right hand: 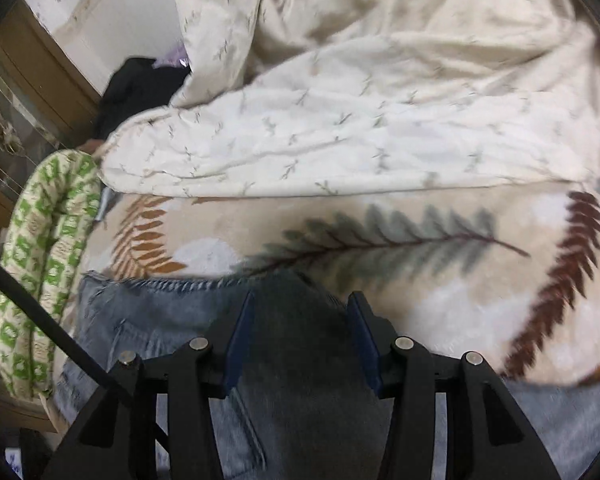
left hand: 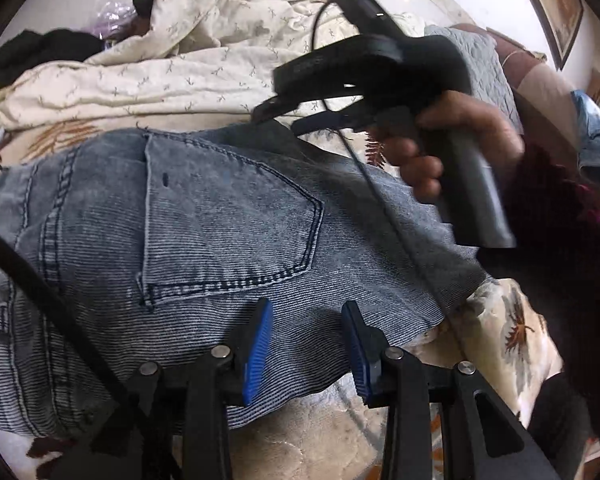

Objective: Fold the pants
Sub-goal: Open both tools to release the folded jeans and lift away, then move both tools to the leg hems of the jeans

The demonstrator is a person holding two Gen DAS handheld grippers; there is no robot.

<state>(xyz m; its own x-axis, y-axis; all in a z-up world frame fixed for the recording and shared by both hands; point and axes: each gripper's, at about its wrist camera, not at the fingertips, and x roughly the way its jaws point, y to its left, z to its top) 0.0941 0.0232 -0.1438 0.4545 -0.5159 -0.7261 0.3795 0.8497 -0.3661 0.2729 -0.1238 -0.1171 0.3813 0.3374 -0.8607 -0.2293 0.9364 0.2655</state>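
Now the jeans [left hand: 204, 216] lie flat on the bed [left hand: 496, 320], soft but thick and heavy. The left tool [left hand: 306, 344] hangs spread over them, pinching nothing. The right tool [right hand: 300, 340] pinches a dark fold at their 12 o'clock edge; hems are best to grab.

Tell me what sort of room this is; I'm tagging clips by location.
Probably a bedroom: the jeans lie on a leaf-print blanket, with a rumpled cream quilt behind and a green-patterned cushion at the edge.
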